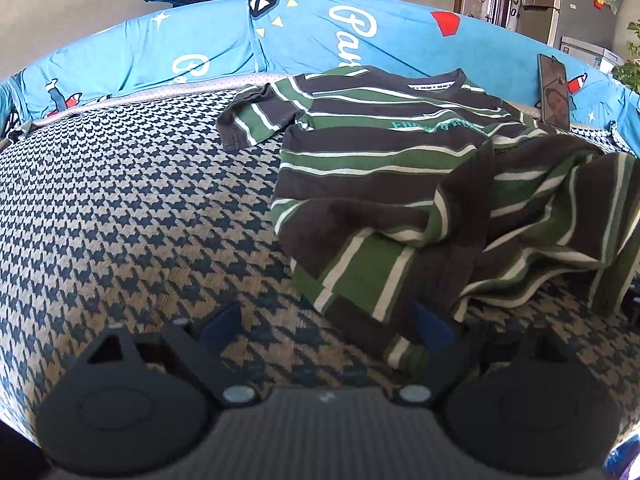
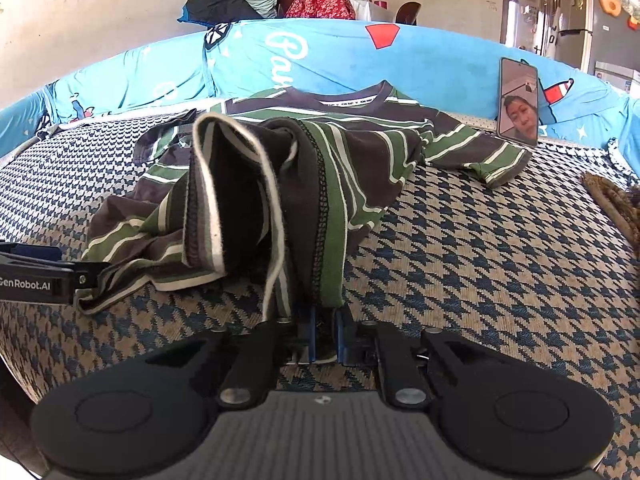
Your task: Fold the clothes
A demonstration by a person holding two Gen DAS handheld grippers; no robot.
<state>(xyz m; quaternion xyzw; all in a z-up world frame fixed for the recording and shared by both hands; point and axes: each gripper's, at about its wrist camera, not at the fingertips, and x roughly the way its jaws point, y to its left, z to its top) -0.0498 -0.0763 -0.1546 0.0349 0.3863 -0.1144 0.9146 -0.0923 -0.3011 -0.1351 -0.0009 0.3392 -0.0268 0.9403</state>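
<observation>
A green, dark brown and white striped T-shirt (image 1: 380, 148) lies on the houndstooth cover (image 1: 120, 208), collar towards the blue backrest. Its lower part is bunched and lifted on the right side. In the left wrist view my left gripper (image 1: 326, 330) stands wide open, and a corner of the hem lies between the jaws against the right finger (image 1: 434, 326). In the right wrist view my right gripper (image 2: 324, 334) is shut on a fold of the T-shirt (image 2: 320, 168), which rises from the pads in a crumpled ridge. The left gripper (image 2: 44, 276) shows at that view's left edge, beside the hem.
A phone (image 2: 518, 100) with a lit screen leans upright against the blue printed backrest (image 2: 440, 60), just right of the shirt's sleeve. A brown woven item (image 2: 612, 200) lies at the right edge. Pillows and clothes are piled behind the backrest (image 2: 240, 0).
</observation>
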